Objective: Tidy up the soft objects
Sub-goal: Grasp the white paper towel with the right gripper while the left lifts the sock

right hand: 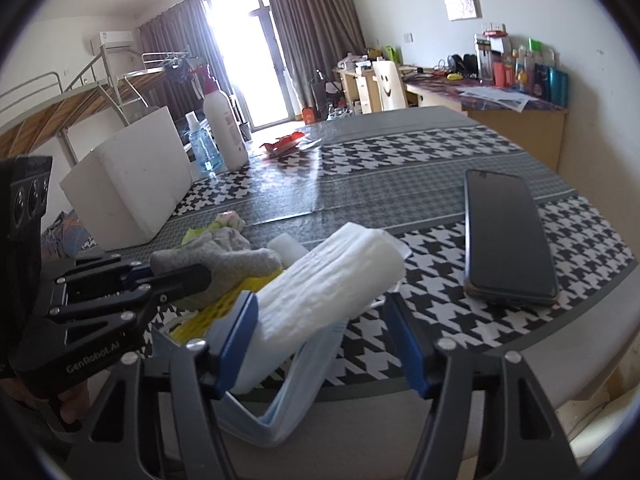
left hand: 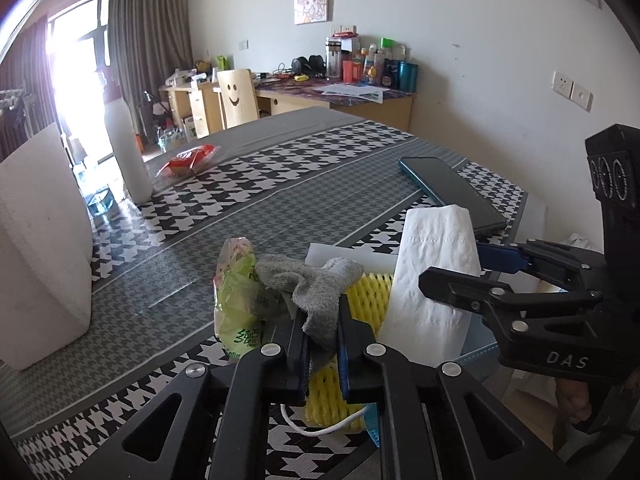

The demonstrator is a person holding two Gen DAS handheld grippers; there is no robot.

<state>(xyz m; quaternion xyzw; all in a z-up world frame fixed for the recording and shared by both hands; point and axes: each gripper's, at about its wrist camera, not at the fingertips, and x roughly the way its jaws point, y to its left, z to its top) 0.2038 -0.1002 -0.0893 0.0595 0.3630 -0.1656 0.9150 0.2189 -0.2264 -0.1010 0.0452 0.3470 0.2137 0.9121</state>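
Note:
My left gripper point(left hand: 324, 344) is shut on a grey sock point(left hand: 316, 284), which drapes over a yellow foam net point(left hand: 368, 292). Beside the sock lies a green plastic bag point(left hand: 240, 300). A white folded tissue stack point(right hand: 332, 276) leans up between the fingers of my right gripper point(right hand: 320, 336). It rests against the left pad, and the right pad stands apart from it, so the jaws are open. Under the stack lies a blue face mask point(right hand: 288, 392). In the right wrist view the left gripper point(right hand: 176, 280) shows holding the sock point(right hand: 224, 260).
A dark phone point(right hand: 504, 236) lies on the houndstooth tablecloth point(right hand: 400, 160) to the right. A white foam block point(right hand: 132, 188), a white bottle point(right hand: 224, 128) and a blue bottle point(right hand: 202, 148) stand at the far left. A red wrapper point(left hand: 188, 160) lies farther back. The table edge runs close on the right.

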